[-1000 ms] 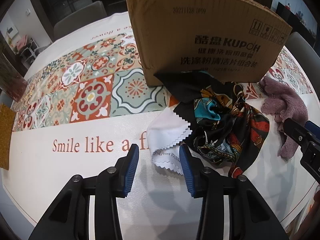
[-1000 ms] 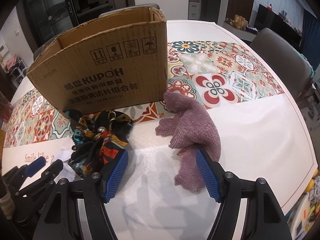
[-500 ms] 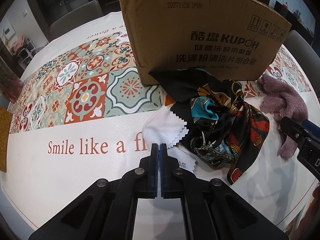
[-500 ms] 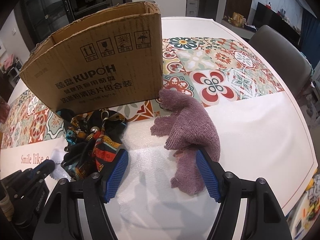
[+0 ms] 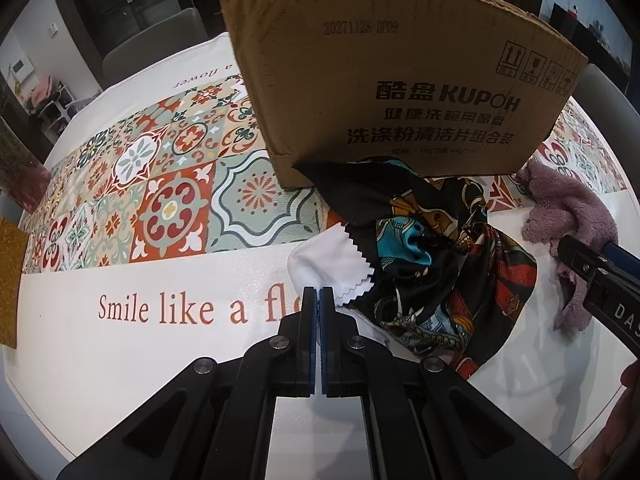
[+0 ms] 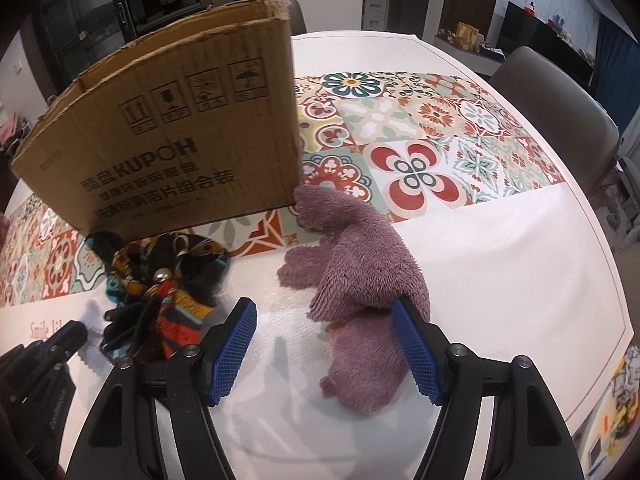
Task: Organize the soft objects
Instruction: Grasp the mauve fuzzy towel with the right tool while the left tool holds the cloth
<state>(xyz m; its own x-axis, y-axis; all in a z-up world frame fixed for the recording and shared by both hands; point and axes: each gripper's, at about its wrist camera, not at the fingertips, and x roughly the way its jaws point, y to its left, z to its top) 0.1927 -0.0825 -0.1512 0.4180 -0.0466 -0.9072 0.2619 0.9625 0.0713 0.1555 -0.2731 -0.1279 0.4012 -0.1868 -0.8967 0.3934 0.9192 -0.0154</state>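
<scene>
Here the left claw is pressed together, its blue pads pinching the near edge of the white zigzag-edged cloth; how much fabric lies between the pads cannot be told. The cloth lies on the tabletop, its far side tucked under the patterned scarf. The scarf is bunched against the front wall of the cardboard box, which stands upright with its top open. The right claw is spread, pointing steeply down, one pad over bare tabletop, the other at the edge of the purple plush cloth; the pads do not appear to press it. The plush cloth's far tip touches the box's right corner. Open tabletop extends to the right of the plush cloth as far as the rim, and to the left of the white cloth over the printed lettering.
</scene>
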